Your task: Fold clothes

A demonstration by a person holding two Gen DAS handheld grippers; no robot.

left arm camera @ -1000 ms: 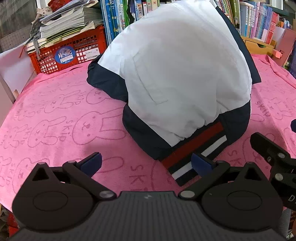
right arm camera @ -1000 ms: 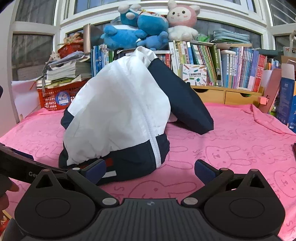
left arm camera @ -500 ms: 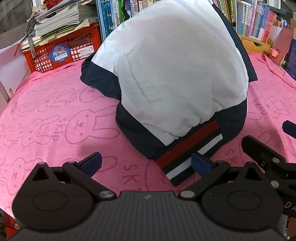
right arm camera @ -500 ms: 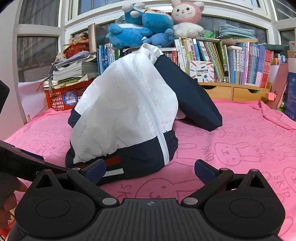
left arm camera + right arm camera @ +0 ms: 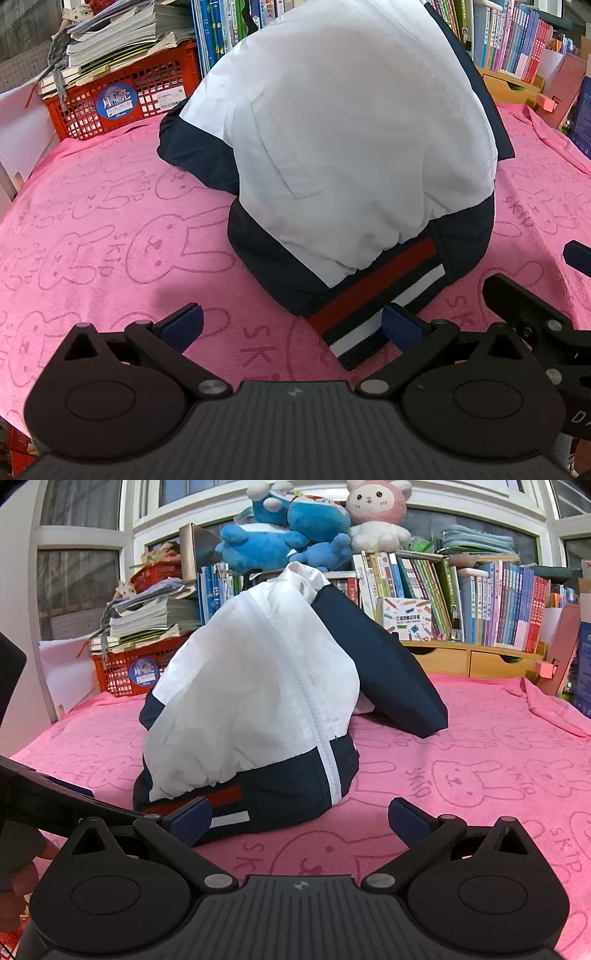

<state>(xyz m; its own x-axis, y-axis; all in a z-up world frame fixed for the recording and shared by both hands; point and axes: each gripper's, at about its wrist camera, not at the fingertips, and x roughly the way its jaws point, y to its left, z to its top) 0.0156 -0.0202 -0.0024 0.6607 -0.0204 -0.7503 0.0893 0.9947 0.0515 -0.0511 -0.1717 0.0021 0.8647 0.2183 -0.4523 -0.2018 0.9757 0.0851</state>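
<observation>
**Both tongs wide at the jacket's hem**

While both tongs stand spread wide and empty, the striped hem band lies nearest of anything to them. The left gripper [image 5: 291, 323] has its blue pads well apart; the right-hand pad sits against the near end of the hem band [image 5: 376, 302], and the other hangs over bare pink towel [image 5: 92, 240]. The right gripper [image 5: 299, 818] is equally open, its left-hand pad just in front of the same red-white-navy band, its right-hand pad over towel alone. Neither grips anything.

Ahead of both tongs the jacket [image 5: 351, 140] rises in a puffed heap, white above and navy below, standing on its hem rather than lying flat. From the left tongs the band runs diagonally, away and to the right; from the right tongs it lies low and to the left. The left gripper seems the nearer to cloth, so a first pinch there looks likeliest. Folding appears hardly begun.

Beyond the heap stand a red crate [image 5: 122, 99] and a row of books [image 5: 480, 609].
</observation>
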